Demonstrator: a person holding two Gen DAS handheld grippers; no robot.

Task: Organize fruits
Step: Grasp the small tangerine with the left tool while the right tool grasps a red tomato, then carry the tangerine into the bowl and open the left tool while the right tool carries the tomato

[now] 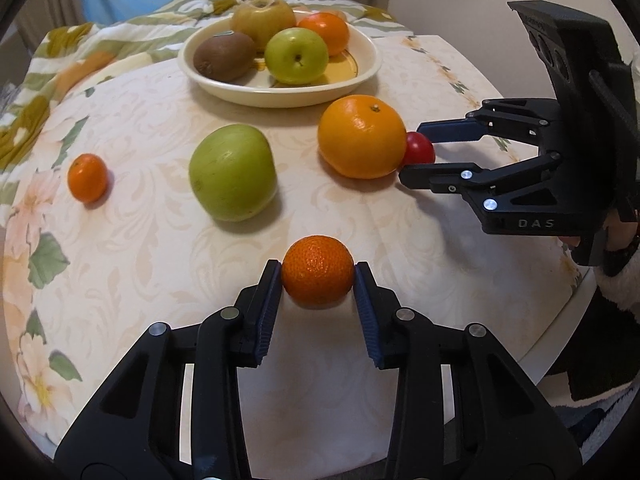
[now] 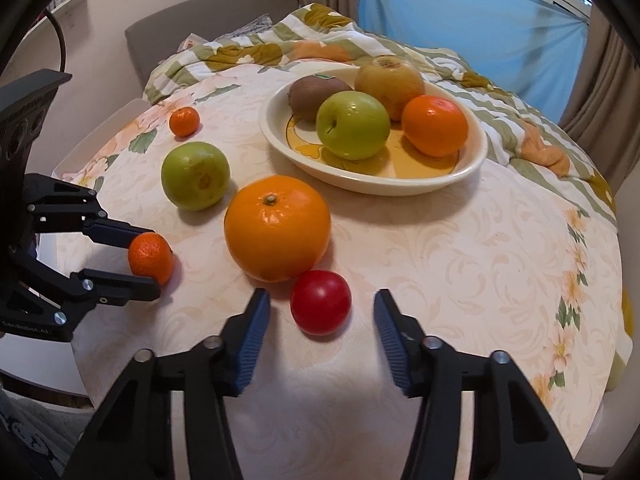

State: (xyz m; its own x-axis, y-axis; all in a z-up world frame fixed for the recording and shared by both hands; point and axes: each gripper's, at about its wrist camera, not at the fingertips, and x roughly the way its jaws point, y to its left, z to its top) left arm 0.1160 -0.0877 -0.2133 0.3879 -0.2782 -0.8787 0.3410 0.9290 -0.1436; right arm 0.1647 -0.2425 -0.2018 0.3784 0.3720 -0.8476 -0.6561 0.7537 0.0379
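My left gripper [image 1: 317, 276] is shut on a small mandarin [image 1: 317, 270], low over the tablecloth; the gripper also shows in the right wrist view [image 2: 147, 258] with the mandarin [image 2: 151, 258]. My right gripper [image 2: 320, 300] is open with a small red fruit [image 2: 320, 302] between its fingers, not touching them; in the left wrist view the gripper [image 1: 410, 150] straddles the red fruit [image 1: 420, 150]. A large orange [image 1: 362, 136] lies against the red fruit. A green apple [image 1: 233, 172] and a small mandarin [image 1: 87, 178] lie loose.
A cream bowl [image 1: 360, 76] at the back holds a kiwi [image 1: 224, 56], a yellow-brown apple [image 1: 262, 18], a green apple [image 1: 296, 56] and an orange [image 1: 326, 32]. A striped floral cloth [image 2: 320, 46] is bunched behind it. The round table's edge [image 1: 576, 312] is at the right.
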